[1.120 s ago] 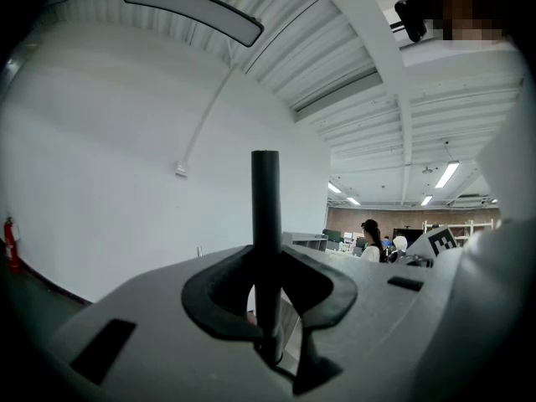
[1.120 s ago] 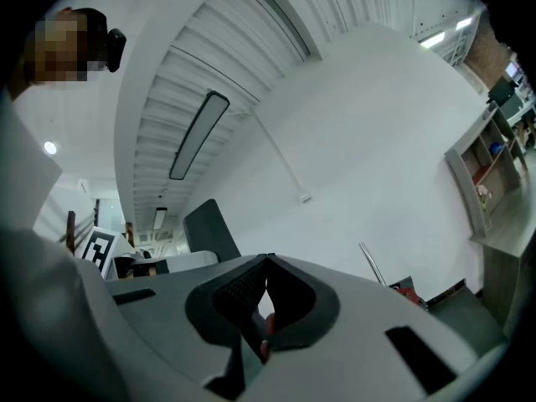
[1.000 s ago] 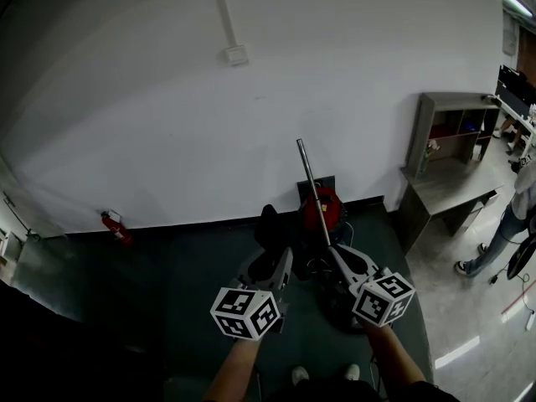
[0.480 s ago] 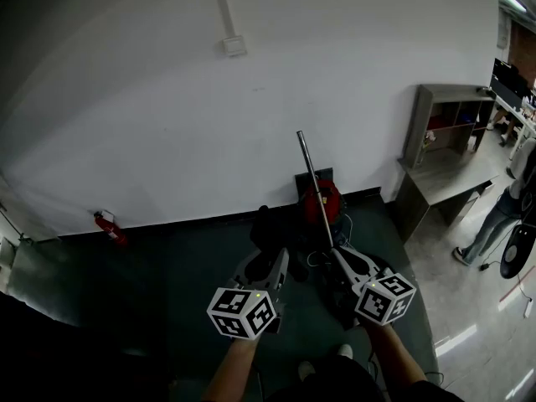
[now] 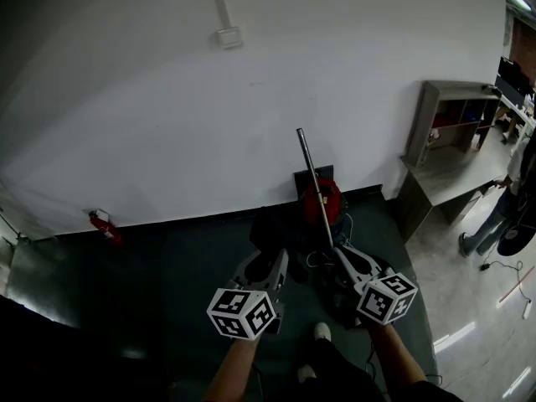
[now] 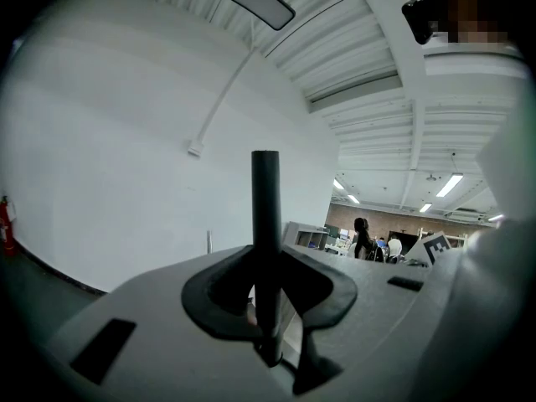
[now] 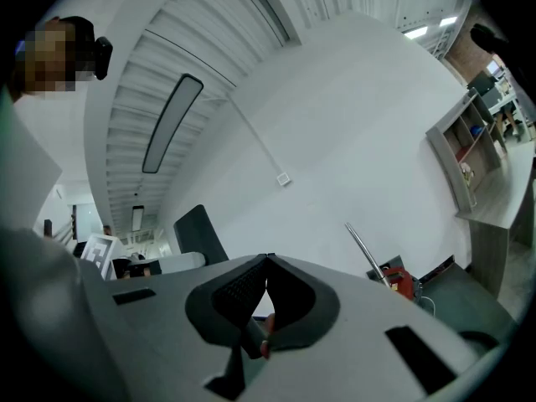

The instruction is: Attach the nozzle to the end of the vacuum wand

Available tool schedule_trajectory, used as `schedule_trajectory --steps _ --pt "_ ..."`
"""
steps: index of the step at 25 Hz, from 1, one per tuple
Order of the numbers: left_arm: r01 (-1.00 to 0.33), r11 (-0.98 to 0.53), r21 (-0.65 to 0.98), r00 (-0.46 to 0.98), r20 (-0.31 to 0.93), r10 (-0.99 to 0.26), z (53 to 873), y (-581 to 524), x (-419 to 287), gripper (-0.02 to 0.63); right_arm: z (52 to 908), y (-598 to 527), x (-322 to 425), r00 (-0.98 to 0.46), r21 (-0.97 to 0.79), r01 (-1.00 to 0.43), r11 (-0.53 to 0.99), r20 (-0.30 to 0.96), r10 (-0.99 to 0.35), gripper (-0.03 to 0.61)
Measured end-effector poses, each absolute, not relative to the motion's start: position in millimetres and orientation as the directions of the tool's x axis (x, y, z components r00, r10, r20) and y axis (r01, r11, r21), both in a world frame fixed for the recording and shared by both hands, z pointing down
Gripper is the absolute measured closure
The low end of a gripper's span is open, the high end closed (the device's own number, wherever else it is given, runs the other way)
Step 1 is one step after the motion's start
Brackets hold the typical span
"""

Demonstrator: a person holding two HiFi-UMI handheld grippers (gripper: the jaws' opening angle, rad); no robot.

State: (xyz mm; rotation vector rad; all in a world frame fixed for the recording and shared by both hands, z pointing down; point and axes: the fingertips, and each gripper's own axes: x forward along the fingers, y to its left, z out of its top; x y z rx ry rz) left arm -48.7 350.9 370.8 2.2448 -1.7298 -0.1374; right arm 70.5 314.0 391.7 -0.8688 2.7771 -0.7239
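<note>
In the head view a thin metal vacuum wand (image 5: pixel 311 182) slants up in front of the white wall, its lower end by the red vacuum body (image 5: pixel 322 201). My left gripper (image 5: pixel 268 258) is shut on a black nozzle (image 5: pixel 266 229). In the left gripper view that nozzle (image 6: pixel 265 216) stands upright as a dark tube between the pads. My right gripper (image 5: pixel 342 251) is shut just right of the wand's lower part. In the right gripper view its jaws (image 7: pixel 266 266) meet with nothing clear between them, and the wand (image 7: pixel 364 254) shows apart, farther off.
A red fire extinguisher (image 5: pixel 99 223) stands at the wall on the left. A grey shelf unit with a desk (image 5: pixel 448 141) fills the right corner, with a person (image 5: pixel 502 212) and cables on the light floor beyond. My own shoe (image 5: pixel 322 332) shows below the grippers.
Both grippers have sunk a little and kept their jaws as they were. The wall and vacuum have slid slightly up and left in view. My foot has stepped forward.
</note>
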Motion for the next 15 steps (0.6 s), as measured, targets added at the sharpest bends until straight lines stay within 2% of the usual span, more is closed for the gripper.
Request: schedule_trajectory --steps 15 --pt "-0.931 -0.204 0.302 0.263 0.171 -0.95 385 208 -61 0.528 417 173 59 -0.831 -0.543 -0.487 0.685 0.045 -0.555 0.56"
